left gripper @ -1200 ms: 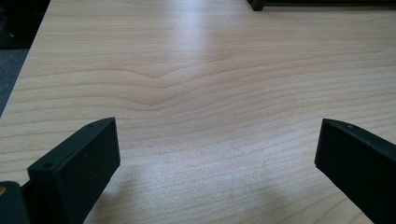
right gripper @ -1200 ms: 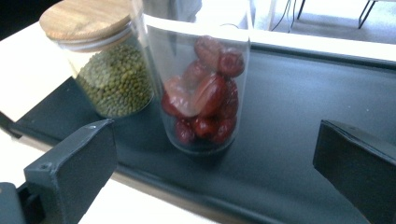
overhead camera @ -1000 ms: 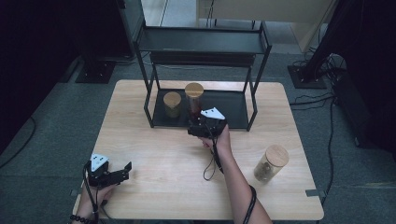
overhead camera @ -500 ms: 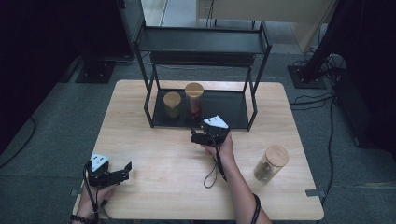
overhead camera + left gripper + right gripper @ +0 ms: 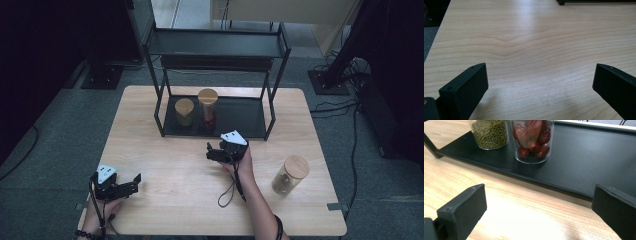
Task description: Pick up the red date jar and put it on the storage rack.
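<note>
A black two-level rack (image 5: pixel 219 47) stands at the back of the wooden table (image 5: pixel 170 165). On its lower shelf (image 5: pixel 584 162) are two wooden-lidded glass jars: a short one of green beans (image 5: pixel 184 111) (image 5: pixel 490 133) and a taller one of red dates (image 5: pixel 208 107) (image 5: pixel 533 140). My right gripper (image 5: pixel 212 152) (image 5: pixel 539 206) is open and empty, just in front of the shelf's edge and facing the date jar. My left gripper (image 5: pixel 131 183) (image 5: pixel 540 83) is open and empty over bare wood at the near left.
A third wooden-lidded jar (image 5: pixel 290 174) with pale contents stands on the table to the right of my right hand. The right gripper's cable (image 5: pixel 231 189) loops on the table beside the forearm. Rack legs (image 5: pixel 160 107) stand on the table top.
My right gripper has drawn back from the lower shelf toward the near side and slightly right, still open. The left gripper has stayed where it was.
</note>
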`<move>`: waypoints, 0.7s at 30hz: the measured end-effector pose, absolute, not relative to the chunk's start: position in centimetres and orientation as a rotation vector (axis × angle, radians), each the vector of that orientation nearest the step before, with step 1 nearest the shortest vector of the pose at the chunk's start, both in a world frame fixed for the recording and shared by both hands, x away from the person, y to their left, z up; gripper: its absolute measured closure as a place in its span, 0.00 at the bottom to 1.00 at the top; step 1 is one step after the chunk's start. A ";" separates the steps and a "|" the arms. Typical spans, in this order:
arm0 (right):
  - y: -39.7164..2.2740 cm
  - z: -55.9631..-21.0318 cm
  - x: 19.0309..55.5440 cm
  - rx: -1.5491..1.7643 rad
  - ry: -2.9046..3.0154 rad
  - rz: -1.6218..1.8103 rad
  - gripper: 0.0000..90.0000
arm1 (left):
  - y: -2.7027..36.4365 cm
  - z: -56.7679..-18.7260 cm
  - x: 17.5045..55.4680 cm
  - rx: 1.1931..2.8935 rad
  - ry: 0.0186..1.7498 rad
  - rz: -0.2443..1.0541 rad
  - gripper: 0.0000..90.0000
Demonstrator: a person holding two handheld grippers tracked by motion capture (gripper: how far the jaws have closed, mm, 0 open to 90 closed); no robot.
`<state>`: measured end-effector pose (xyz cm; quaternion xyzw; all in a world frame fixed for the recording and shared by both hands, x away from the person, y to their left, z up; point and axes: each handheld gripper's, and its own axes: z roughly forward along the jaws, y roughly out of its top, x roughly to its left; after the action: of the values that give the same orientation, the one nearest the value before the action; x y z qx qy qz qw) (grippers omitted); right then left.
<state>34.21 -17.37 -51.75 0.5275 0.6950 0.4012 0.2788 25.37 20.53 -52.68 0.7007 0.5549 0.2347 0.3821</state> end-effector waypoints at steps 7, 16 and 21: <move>-17.7 -52.0 33.3 1.416 1.864 1.073 0.00 | 20.5 -52.7 25.4 1.787 1.416 0.599 0.00; -18.4 -52.2 32.2 1.436 1.855 1.096 0.00 | 20.5 -52.7 25.4 1.792 1.414 0.605 0.00; -18.5 -52.2 31.5 1.432 1.856 1.099 0.00 | 20.5 -52.7 25.3 1.795 1.415 0.608 0.00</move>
<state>31.53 -18.54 -52.24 0.5323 0.6895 0.4084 0.2728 25.35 20.45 -52.67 0.7023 0.5537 0.2380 0.3787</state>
